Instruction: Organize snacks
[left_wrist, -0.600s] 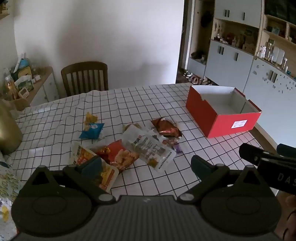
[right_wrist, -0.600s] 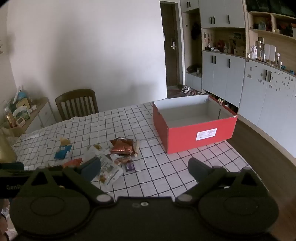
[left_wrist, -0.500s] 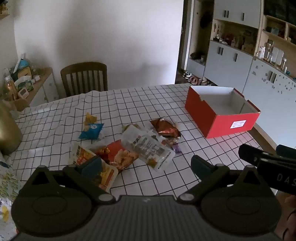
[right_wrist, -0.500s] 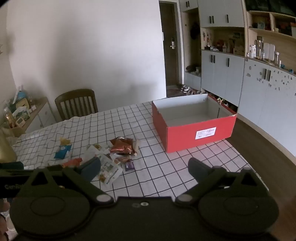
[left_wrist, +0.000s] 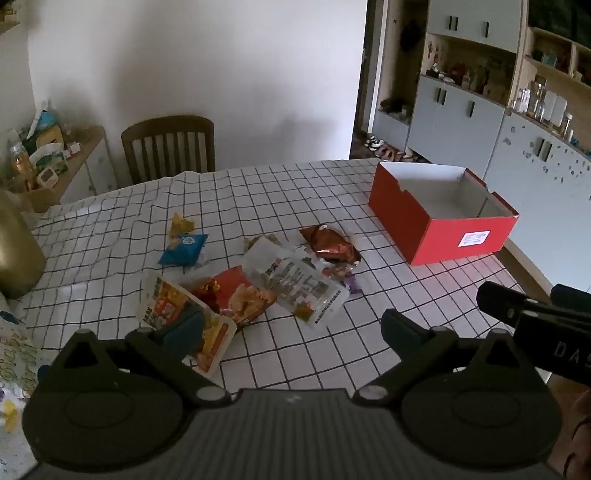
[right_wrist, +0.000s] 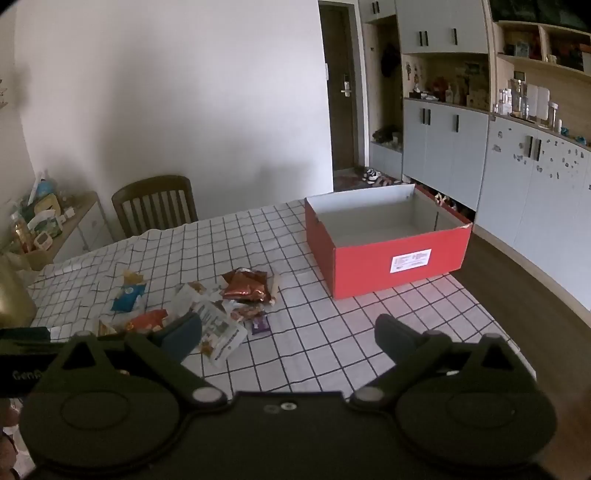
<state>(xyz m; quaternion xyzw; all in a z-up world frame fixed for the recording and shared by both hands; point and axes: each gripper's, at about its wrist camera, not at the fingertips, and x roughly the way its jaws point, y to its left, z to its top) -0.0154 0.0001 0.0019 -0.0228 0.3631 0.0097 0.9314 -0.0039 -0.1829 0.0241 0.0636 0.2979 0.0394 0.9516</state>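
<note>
— Checked cloth covered the table (left_wrist: 303, 354), and a wooden chair (left_wrist: 170, 147) stood at its far side against the white wall. Why did the snacks lie in a heap mid-table?

— They looked dumped for sorting. A clear bag (left_wrist: 295, 282) lay across a red packet (left_wrist: 236, 295); a brown packet (left_wrist: 330, 245) sat just behind them, a blue packet (left_wrist: 183, 249) a little apart to the left, and an orange-printed bag (left_wrist: 173, 306) lay nearest the left gripper (left_wrist: 291, 328).

— And the red box (left_wrist: 458, 240)?

— It stood open and apparently bare inside, well apart from the heap toward the right edge, most likely as the place the snacks were meant to go.

— Were the grippers holding anything?

— No. The left one's fingers were spread wide above the cloth with nothing between them. The right gripper (right_wrist: 288, 332) was likewise spread and held nothing, pointed down toward the cloth between the heap and the box. Both seemed poised for a first pick, probably the left on the nearest bags.
</note>
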